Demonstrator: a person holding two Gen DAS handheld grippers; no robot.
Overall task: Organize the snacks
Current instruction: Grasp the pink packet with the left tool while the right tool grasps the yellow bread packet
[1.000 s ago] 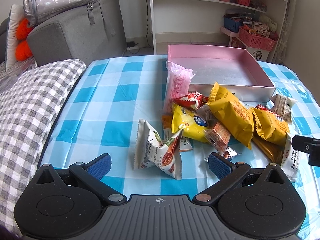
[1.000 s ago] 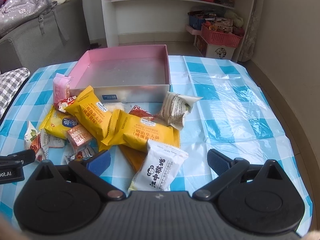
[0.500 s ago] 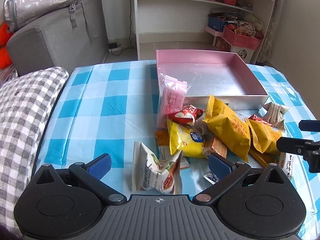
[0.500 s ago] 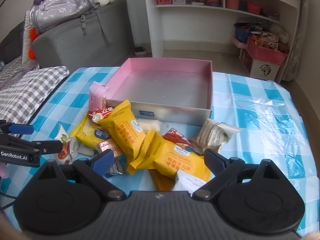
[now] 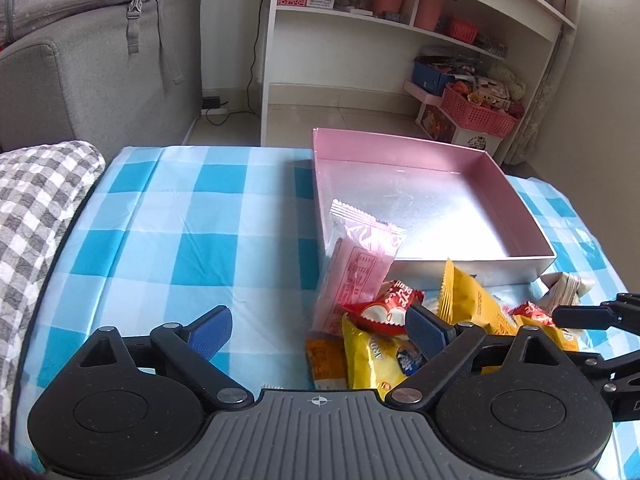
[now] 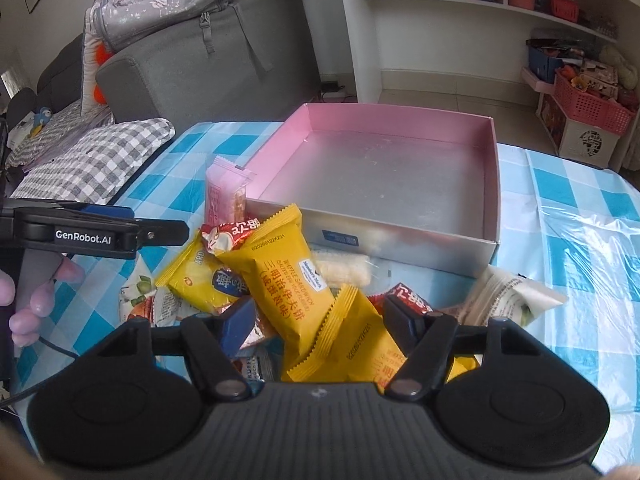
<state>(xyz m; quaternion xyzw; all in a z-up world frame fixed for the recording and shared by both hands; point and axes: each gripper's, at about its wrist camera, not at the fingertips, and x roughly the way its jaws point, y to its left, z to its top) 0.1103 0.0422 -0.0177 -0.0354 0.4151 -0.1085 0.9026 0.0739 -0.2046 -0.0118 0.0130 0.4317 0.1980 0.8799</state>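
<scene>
On the checked tablecloth [image 5: 208,216], your right gripper [image 6: 320,320] has been closing around a light, crinkly yellow packet [image 6: 352,344], not yet pinching; grab its middle. Left gripper [image 5: 320,328] is wide, empty.

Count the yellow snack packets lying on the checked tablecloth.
3: a waffle-sandwich yellow packet mid-pile, a yellow packet with blue logo left of it, and a nearer yellow packet under the right tool. Others may be hidden.

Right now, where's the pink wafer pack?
In both wrist views the pink wafer pack stands propped against the near-left outside corner of the pink box, just behind the red snack at the pile's left end.
</scene>
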